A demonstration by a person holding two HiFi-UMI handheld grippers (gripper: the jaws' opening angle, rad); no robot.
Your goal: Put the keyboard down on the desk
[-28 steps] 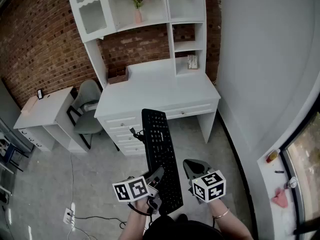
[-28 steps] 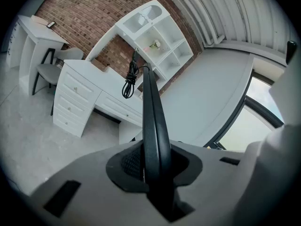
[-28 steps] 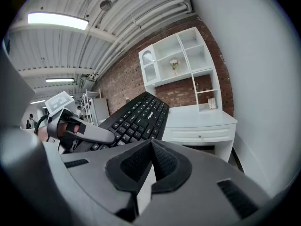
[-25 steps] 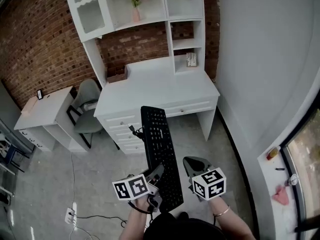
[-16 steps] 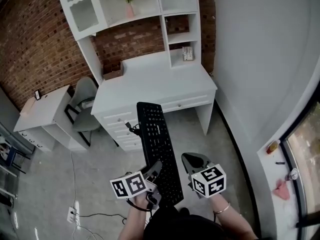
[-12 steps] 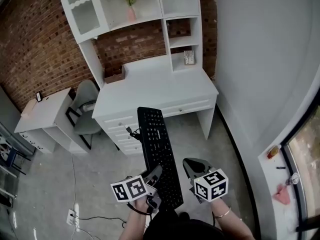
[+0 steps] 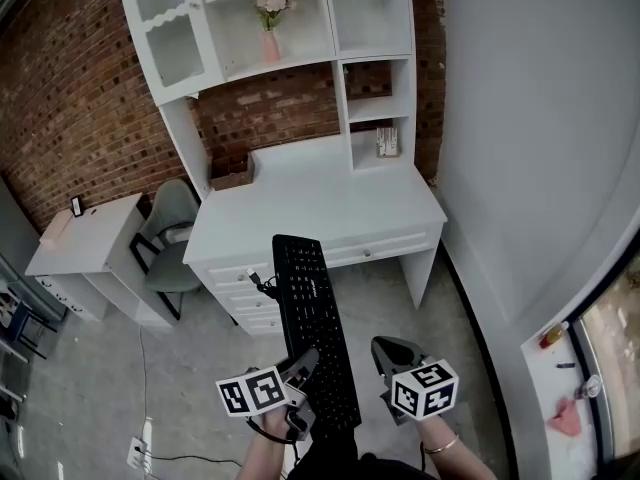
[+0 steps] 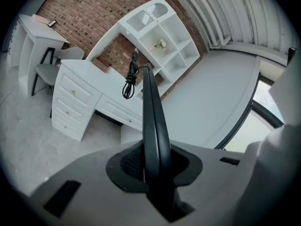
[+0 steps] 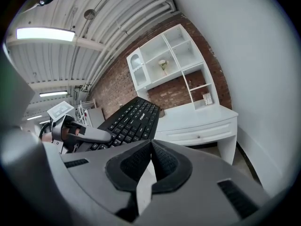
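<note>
A black keyboard (image 7: 312, 326) hangs in the air in front of the white desk (image 7: 330, 208), its far end over the drawer fronts. My left gripper (image 7: 303, 362) is shut on the keyboard's near end. In the left gripper view the keyboard (image 8: 151, 112) stands edge-on between the pads of the left gripper (image 8: 151, 161), with its coiled cable (image 8: 128, 86) dangling at the far end. To the keyboard's right my right gripper (image 7: 387, 349) is shut and holds nothing. In its own view the right gripper (image 9: 151, 145) sits beside the keyboard (image 9: 130, 120), apart from it.
A white hutch with shelves holds a pink vase of flowers (image 7: 270, 30) above the desk. A small brown box (image 7: 232, 174) lies at the desk's back left. A grey chair (image 7: 168, 236) and a small white table (image 7: 85, 240) stand to the left. A white wall runs along the right.
Both grippers and the keyboard have moved together toward the desk and sit lower in the head view. The left grip on the keyboard is unchanged.
</note>
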